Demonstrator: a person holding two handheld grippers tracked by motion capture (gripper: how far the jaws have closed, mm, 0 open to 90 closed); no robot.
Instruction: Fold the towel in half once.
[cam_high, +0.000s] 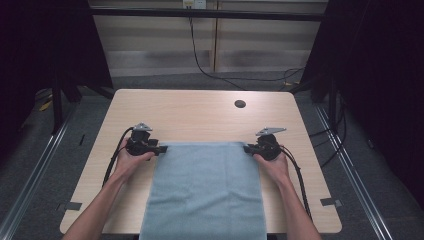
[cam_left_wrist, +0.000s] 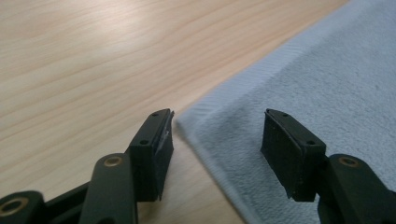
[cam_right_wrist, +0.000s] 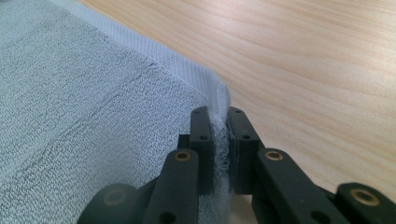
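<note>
High view shows the pale blue towel lying flat on the wooden surface, its near end hanging over the front edge and its two far corners at the grippers. The right gripper has its jaws pressed together, pinching the towel's far right corner, the hem bunched between them. The left gripper has its jaws spread, straddling the far left corner without pressing on it. The step in hand looks like taking both far corners; next, the left jaws need to close on the hem before any lift or fold
</note>
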